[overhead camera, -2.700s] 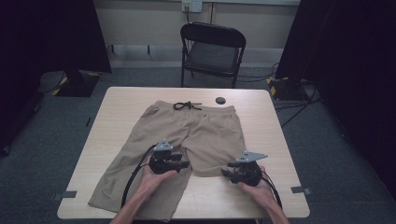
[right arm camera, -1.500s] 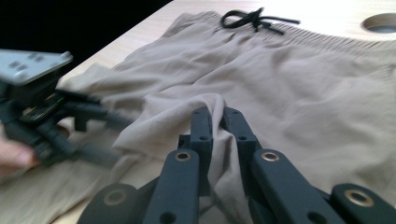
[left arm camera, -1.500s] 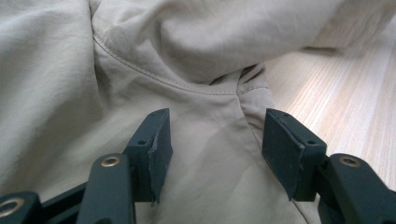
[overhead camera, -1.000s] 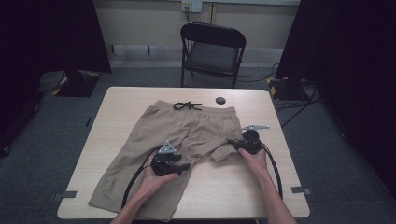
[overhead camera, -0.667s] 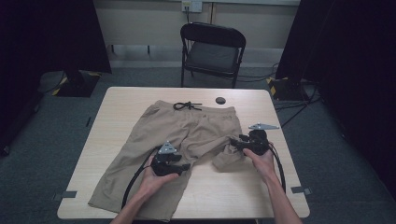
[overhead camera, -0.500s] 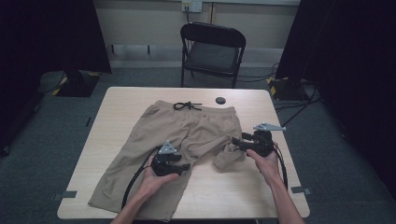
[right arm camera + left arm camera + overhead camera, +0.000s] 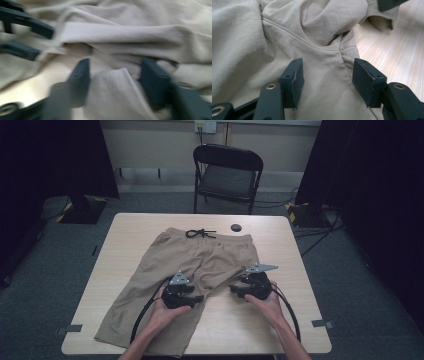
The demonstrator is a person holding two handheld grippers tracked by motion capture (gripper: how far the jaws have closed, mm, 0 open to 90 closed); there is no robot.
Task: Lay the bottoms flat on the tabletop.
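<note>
- The shorts (image 7: 200,265) lie flat on the desk (image 7: 300,320), waistband and drawstring (image 7: 200,234) toward the far edge. One leg runs long toward our near left corner; the other is folded up short on the right, which suggests we are folding the legs toward the waist.
- Our left gripper (image 7: 197,299) rests low on the cloth near the crotch seam, jaws apart with fabric lying flat between them and nothing pinched. We judge it is there to pin the shorts down while the other side gets worked.
- Our right gripper (image 7: 236,290) sits at the folded right leg. Its jaws have just been opening; in the right gripper view they stand apart with a ridge of cloth between them, pads not pressing, so the fold looks let go.
- Beyond the shorts a small black disc (image 7: 235,227) sits near the far edge, and a folding chair (image 7: 227,175) stands behind the desk.
</note>
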